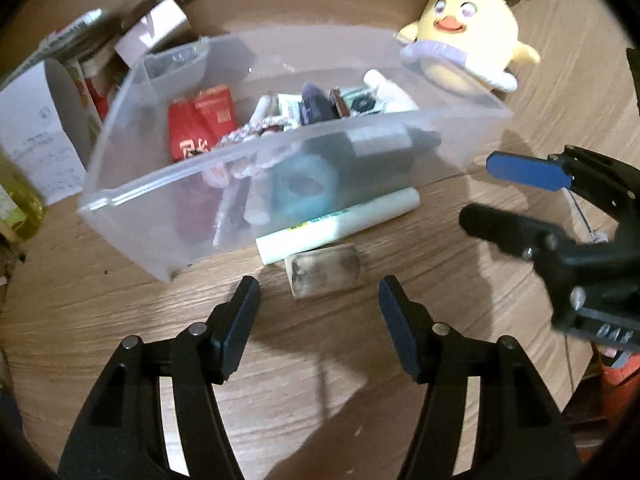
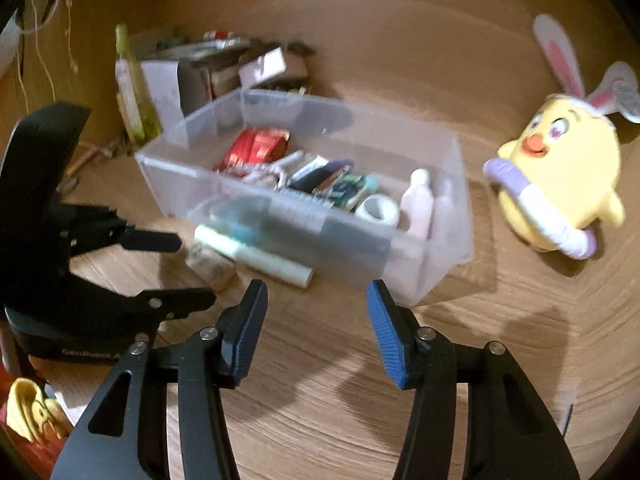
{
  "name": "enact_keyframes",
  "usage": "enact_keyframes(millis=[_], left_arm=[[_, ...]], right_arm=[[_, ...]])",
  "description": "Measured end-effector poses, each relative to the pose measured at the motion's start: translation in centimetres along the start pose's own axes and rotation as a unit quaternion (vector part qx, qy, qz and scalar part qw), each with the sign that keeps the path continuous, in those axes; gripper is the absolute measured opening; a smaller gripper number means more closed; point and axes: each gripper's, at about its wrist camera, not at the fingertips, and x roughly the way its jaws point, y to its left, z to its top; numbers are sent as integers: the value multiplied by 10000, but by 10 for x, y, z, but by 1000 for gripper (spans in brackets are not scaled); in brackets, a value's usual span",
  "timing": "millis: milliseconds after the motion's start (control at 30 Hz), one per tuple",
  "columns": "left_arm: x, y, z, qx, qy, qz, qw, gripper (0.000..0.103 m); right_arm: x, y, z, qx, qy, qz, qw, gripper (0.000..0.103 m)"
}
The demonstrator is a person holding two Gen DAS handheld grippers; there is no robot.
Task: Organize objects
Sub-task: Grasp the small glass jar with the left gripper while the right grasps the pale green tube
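Note:
A clear plastic bin (image 1: 160,208) (image 2: 448,256) stands on the wooden table, holding red packets (image 1: 200,124), a tape roll (image 2: 378,210), a small bottle (image 2: 418,200) and several other small items. A white tube (image 1: 340,224) (image 2: 256,256) and a worn eraser-like block (image 1: 326,276) (image 2: 214,266) lie on the table against the bin's near wall. My left gripper (image 1: 318,296) (image 2: 192,268) is open and empty, just short of the block. My right gripper (image 2: 316,300) (image 1: 476,188) is open and empty, near the bin's corner.
A yellow chick plush with bunny ears (image 1: 468,40) (image 2: 560,184) sits right of the bin. Boxes and paper (image 1: 44,120) (image 2: 224,68) are piled behind the bin's left end, with a green bottle (image 2: 128,88). A small yellow toy (image 2: 30,412) is at the lower left.

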Motion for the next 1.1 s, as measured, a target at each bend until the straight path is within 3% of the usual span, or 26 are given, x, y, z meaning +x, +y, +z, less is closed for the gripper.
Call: enact_keyframes(millis=[133, 467, 633, 800, 1000, 1100], left_arm=[[-1, 1, 1, -11, -32, -40, 10000, 41], [-25, 23, -26, -80, -144, -97, 9998, 41], [-35, 34, -39, -3, -146, -138, 9998, 41], [-36, 38, -43, -2, -169, -200, 9997, 42], [-34, 36, -42, -39, -212, -217, 9995, 47], [-33, 35, -40, -38, -222, -168, 9996, 47]], right_arm=[[15, 9, 5, -143, 164, 64, 9997, 48], [47, 31, 10, -635, 546, 65, 9965, 48], [31, 33, 2, -584, 599, 754, 9936, 48], [33, 42, 12, -775, 512, 434, 9947, 48], [54, 49, 15, -691, 695, 700, 9927, 48], [51, 55, 14, -724, 636, 788, 9922, 35]])
